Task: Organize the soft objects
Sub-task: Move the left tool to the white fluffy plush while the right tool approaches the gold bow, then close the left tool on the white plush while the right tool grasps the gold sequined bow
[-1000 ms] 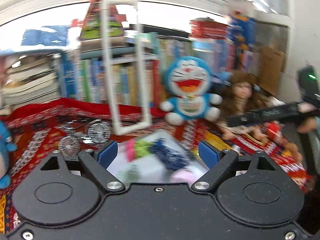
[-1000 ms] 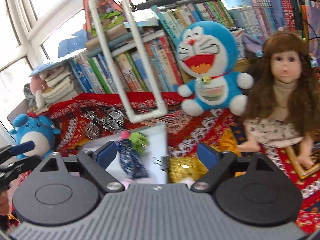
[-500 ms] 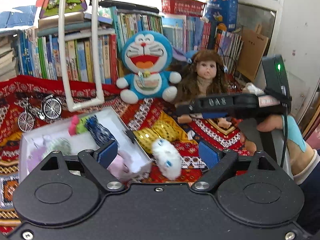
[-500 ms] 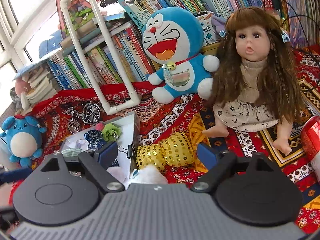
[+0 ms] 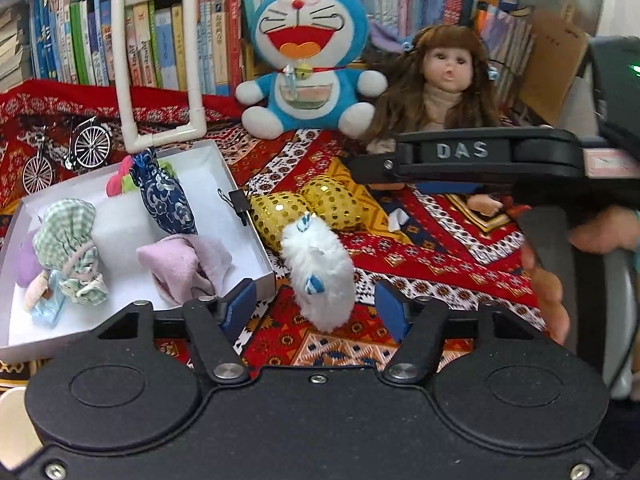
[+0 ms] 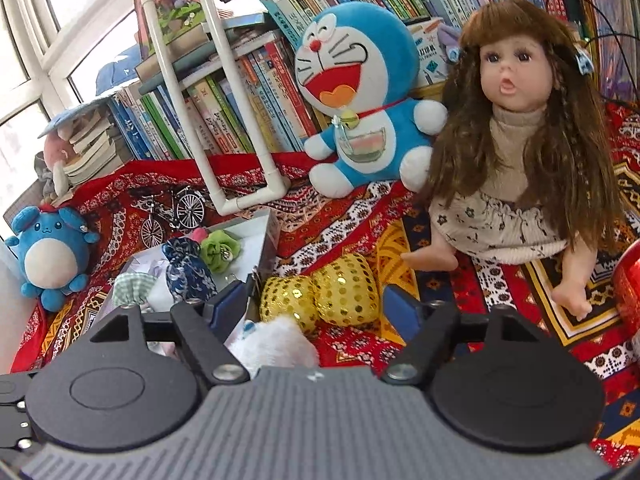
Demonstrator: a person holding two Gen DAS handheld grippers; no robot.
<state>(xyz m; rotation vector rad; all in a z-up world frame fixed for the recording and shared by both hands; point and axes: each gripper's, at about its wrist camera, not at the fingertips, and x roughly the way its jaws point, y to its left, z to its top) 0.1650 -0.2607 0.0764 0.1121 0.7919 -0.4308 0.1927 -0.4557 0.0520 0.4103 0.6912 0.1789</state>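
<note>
On the patterned red cloth (image 5: 440,240) lie two loose soft things: one white fluffy toy (image 5: 318,276) and one gold sequined pouch (image 5: 316,208), pinched into two lobes, at the toy's 12 o'clock and touching it. One white box (image 5: 248,240) sits at the toy's 9 o'clock, holding a green checked pouch (image 5: 66,240), a dark blue patterned pouch (image 5: 164,196), a pink cloth (image 5: 188,264) and a green-and-pink piece (image 5: 120,180).

The left gripper (image 5: 316,308) has its jaws apart and closing, with the white toy standing between the blue pads, not yet pressed. The right gripper (image 6: 316,312) is likewise apart and closing; the gold pouch (image 6: 320,294) lies just beyond its tips, untouched.

Only the right wrist view shows the small blue plush (image 6: 50,256) at 9 o'clock. Only the left wrist view shows the box's whole inside, the right gripper's body (image 5: 472,156) and the hand (image 5: 552,280) holding it. Both show one blue cat plush (image 5: 304,60), one doll (image 5: 444,92) and one toy bicycle (image 5: 68,156).
</note>
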